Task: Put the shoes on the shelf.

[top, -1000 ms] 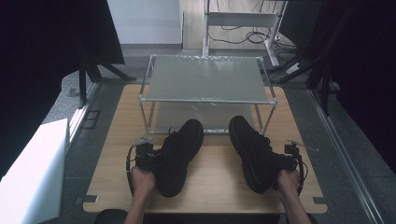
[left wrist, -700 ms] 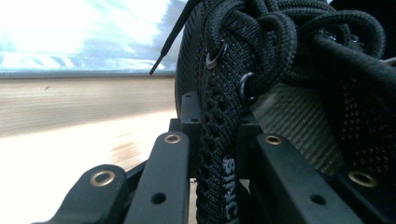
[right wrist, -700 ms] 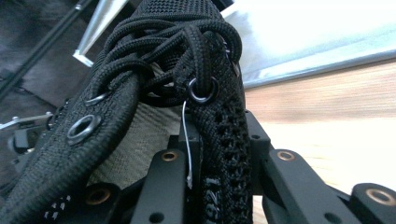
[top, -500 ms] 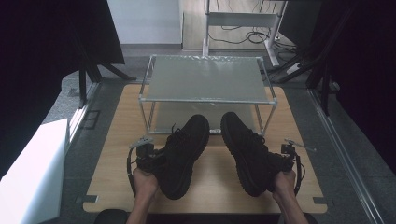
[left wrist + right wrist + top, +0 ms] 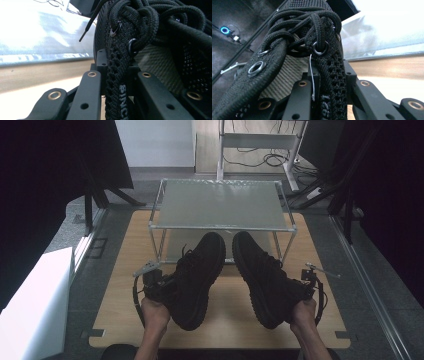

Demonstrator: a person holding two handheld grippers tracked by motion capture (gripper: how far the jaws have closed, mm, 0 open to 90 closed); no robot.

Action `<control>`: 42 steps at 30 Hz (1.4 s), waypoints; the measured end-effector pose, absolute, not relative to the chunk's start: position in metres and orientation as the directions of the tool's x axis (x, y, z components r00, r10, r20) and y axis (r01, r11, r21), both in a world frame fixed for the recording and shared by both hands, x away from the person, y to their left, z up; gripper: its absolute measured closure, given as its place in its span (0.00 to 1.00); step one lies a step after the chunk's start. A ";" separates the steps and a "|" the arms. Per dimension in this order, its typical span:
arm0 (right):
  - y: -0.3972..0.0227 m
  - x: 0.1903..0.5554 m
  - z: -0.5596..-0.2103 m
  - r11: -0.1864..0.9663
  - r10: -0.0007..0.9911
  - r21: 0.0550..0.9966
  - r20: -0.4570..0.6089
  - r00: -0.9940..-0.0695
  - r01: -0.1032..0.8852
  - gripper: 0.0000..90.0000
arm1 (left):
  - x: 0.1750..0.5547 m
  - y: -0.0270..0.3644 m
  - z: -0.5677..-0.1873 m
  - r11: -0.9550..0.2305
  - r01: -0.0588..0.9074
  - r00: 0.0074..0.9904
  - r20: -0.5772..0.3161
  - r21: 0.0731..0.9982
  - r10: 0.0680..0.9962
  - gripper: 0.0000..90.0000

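High view puts both black shoes in the lower middle of the frame, toes aimed up toward the metal rack (image 5: 220, 205) on the wooden table (image 5: 120, 285). We hold the left shoe (image 5: 197, 275) in our left gripper (image 5: 162, 282) at lower left and the right shoe (image 5: 262, 275) in our right gripper (image 5: 300, 287) at lower right; the two toes sit near each other, apart. Left gripper view shows the jaws nearly closed, clamped on the laced side wall of the shoe's collar, which rises straight up between them at centre. Right gripper view shows the same: jaws narrow, pinching the eyelet edge of the collar at centre, laces bunched above.
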State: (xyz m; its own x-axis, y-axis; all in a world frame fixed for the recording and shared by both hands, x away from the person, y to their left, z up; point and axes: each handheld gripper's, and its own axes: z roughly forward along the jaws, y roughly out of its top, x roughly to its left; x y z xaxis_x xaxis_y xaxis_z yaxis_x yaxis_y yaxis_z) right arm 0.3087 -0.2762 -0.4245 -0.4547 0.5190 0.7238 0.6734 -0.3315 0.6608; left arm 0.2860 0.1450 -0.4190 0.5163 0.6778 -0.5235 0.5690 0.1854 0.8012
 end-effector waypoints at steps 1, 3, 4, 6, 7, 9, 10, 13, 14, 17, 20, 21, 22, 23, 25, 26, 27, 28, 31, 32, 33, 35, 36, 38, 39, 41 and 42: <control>-0.276 0.309 -0.423 -0.335 0.516 0.659 0.726 -0.454 0.673 0.84 | 0.287 0.145 -0.416 0.202 0.566 0.513 -0.533 0.799 0.673 0.89; -0.275 0.311 -0.419 -0.342 0.510 0.654 0.732 -0.452 0.674 0.84 | 0.288 0.146 -0.413 0.218 0.564 0.512 -0.544 0.797 0.665 0.88; -0.274 0.311 -0.417 -0.344 0.505 0.650 0.736 -0.450 0.677 0.84 | 0.289 0.146 -0.410 0.222 0.562 0.514 -0.547 0.797 0.661 0.89; -0.273 0.313 -0.412 -0.351 0.502 0.648 0.739 -0.449 0.676 0.84 | 0.291 0.145 -0.405 0.226 0.558 0.515 -0.546 0.799 0.661 0.88; -0.273 0.313 -0.412 -0.351 0.502 0.648 0.739 -0.449 0.676 0.84 | 0.291 0.145 -0.405 0.226 0.558 0.515 -0.546 0.799 0.661 0.88; -0.270 0.317 -0.405 -0.357 0.497 0.651 0.740 -0.454 0.670 0.84 | 0.293 0.143 -0.399 0.225 0.549 0.515 -0.537 0.805 0.668 0.88; -0.269 0.318 -0.403 -0.362 0.494 0.648 0.743 -0.452 0.670 0.84 | 0.295 0.142 -0.396 0.224 0.547 0.514 -0.535 0.806 0.670 0.88; -0.266 0.321 -0.397 -0.366 0.495 0.651 0.742 -0.453 0.665 0.84 | 0.298 0.142 -0.392 0.226 0.547 0.510 -0.535 0.806 0.673 0.88; -0.265 0.323 -0.395 -0.367 0.498 0.654 0.739 -0.454 0.662 0.84 | 0.300 0.141 -0.391 0.230 0.546 0.509 -0.537 0.806 0.673 0.88; -0.261 0.332 -0.388 -0.389 0.488 0.640 0.753 -0.441 0.663 0.84 | 0.307 0.142 -0.385 0.252 0.545 0.496 -0.550 0.800 0.672 0.88; -0.260 0.339 -0.384 -0.404 0.480 0.628 0.764 -0.430 0.665 0.84 | 0.314 0.144 -0.381 0.276 0.546 0.484 -0.566 0.791 0.667 0.88; -0.259 0.342 -0.383 -0.408 0.481 0.625 0.767 -0.426 0.665 0.84 | 0.316 0.144 -0.379 0.281 0.545 0.480 -0.569 0.790 0.668 0.88; -0.258 0.344 -0.381 -0.411 0.483 0.626 0.766 -0.424 0.663 0.84 | 0.318 0.145 -0.377 0.282 0.544 0.479 -0.568 0.790 0.669 0.88; -0.258 0.347 -0.380 -0.412 0.486 0.626 0.766 -0.421 0.663 0.84 | 0.318 0.145 -0.377 0.282 0.544 0.479 -0.568 0.790 0.669 0.88; -0.256 0.352 -0.377 -0.415 0.499 0.629 0.762 -0.413 0.658 0.84 | 0.325 0.145 -0.372 0.288 0.539 0.471 -0.567 0.792 0.676 0.88; -0.255 0.354 -0.376 -0.417 0.503 0.630 0.760 -0.411 0.655 0.84 | 0.328 0.145 -0.370 0.289 0.539 0.469 -0.567 0.791 0.677 0.88; -0.255 0.357 -0.374 -0.417 0.507 0.630 0.760 -0.407 0.655 0.84 | 0.330 0.145 -0.368 0.290 0.538 0.467 -0.566 0.791 0.679 0.88; -0.255 0.357 -0.374 -0.417 0.507 0.630 0.760 -0.407 0.655 0.84 | 0.330 0.145 -0.368 0.290 0.538 0.467 -0.566 0.791 0.679 0.88; -0.253 0.365 -0.370 -0.428 0.511 0.624 0.763 -0.395 0.654 0.84 | 0.340 0.145 -0.362 0.295 0.537 0.455 -0.566 0.790 0.687 0.88; -0.252 0.370 -0.367 -0.434 0.514 0.621 0.766 -0.386 0.653 0.84 | 0.342 0.144 -0.361 0.297 0.537 0.451 -0.566 0.789 0.690 0.88; -0.251 0.373 -0.366 -0.437 0.517 0.620 0.766 -0.382 0.652 0.84 | 0.349 0.143 -0.357 0.301 0.537 0.442 -0.566 0.788 0.696 0.88; -0.251 0.376 -0.365 -0.441 0.519 0.618 0.767 -0.377 0.651 0.84 | 0.352 0.143 -0.355 0.307 0.535 0.437 -0.568 0.787 0.697 0.88; -0.250 0.379 -0.363 -0.446 0.519 0.613 0.771 -0.369 0.652 0.84 | 0.355 0.143 -0.354 0.311 0.535 0.433 -0.571 0.785 0.697 0.88; -0.249 0.385 -0.361 -0.453 0.518 0.605 0.776 -0.359 0.654 0.84 | 0.361 0.142 -0.350 0.321 0.537 0.427 -0.580 0.780 0.694 0.88; -0.249 0.387 -0.360 -0.456 0.521 0.606 0.775 -0.357 0.652 0.84 | 0.364 0.142 -0.349 0.325 0.536 0.422 -0.581 0.779 0.696 0.88; -0.247 0.394 -0.356 -0.458 0.530 0.609 0.772 -0.351 0.648 0.84 | 0.373 0.141 -0.344 0.332 0.535 0.410 -0.582 0.777 0.702 0.88; -0.247 0.394 -0.356 -0.458 0.530 0.609 0.772 -0.351 0.648 0.84 | 0.373 0.141 -0.344 0.332 0.535 0.410 -0.582 0.777 0.702 0.88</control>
State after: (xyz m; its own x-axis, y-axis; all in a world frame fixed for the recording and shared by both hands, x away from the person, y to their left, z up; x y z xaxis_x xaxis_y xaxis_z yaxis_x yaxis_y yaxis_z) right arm 0.3938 -0.2468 -0.3563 -0.3511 0.5296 0.7722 0.6478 -0.4581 0.6087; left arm 0.3733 0.1410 -0.3436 0.4099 0.7024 -0.5819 0.5348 0.3318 0.7771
